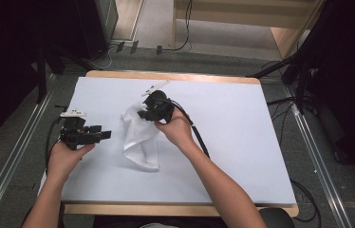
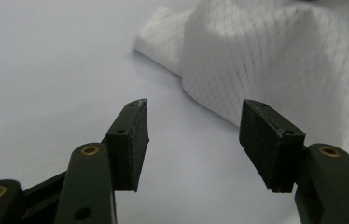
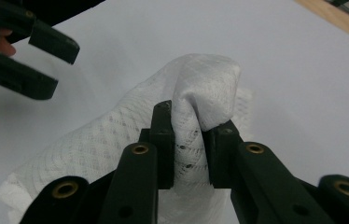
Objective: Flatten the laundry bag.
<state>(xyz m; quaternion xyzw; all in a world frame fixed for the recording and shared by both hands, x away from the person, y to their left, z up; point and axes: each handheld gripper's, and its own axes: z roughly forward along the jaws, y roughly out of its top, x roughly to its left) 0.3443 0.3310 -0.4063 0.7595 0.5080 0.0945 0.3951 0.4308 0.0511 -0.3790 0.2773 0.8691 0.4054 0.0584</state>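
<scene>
White tabletop (image 1: 242, 142), cloth (image 1: 140, 137) mid-left

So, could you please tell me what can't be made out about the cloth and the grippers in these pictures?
- High view: the right gripper and the person's hand cover the spot where the white cloth is pinched.
- Right gripper view: the cloth's lower part is cut off by the bottom edge.
- Left gripper view: the open left gripper faces the cloth, whose far side runs past the frame.

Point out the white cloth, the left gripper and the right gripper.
white cloth (image 1: 142, 140): high view, its lower folded part.
left gripper (image 2: 193, 140): left gripper view, between its open fingertips.
right gripper (image 3: 189, 151): right gripper view, between fingertips pinching cloth.
</scene>
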